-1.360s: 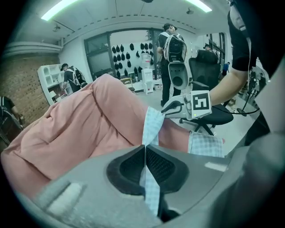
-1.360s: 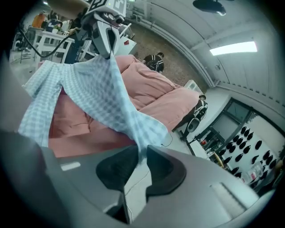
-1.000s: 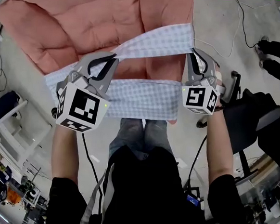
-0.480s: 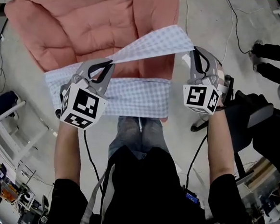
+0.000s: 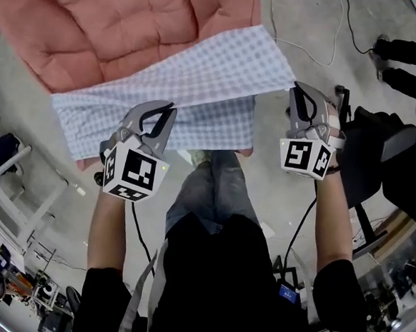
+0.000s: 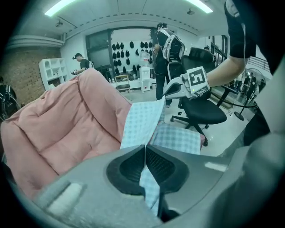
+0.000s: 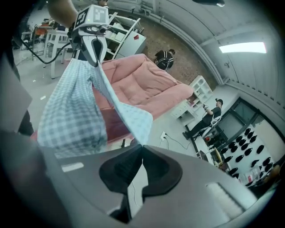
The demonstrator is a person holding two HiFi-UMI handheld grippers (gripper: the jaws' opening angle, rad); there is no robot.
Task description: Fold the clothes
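A light-blue checked cloth hangs stretched between my two grippers over the near edge of a pink quilt. My left gripper is shut on the cloth's edge; in the left gripper view the fabric runs out of the closed jaws toward the right gripper. My right gripper is shut on the cloth's far right corner. In the right gripper view that corner ends at the closed jaws, and the rest sags toward the left gripper. A lower layer lies on the quilt.
A black office chair stands close on my right, also seen as the chair behind the cloth. A white rack is at lower left. Cables trail on the floor, and other people stand beyond.
Both grippers have come back toward my body, drawing the cloth with them. The narrow raised strip has spread into a wide sheet, covering the quilt that showed between the layers.
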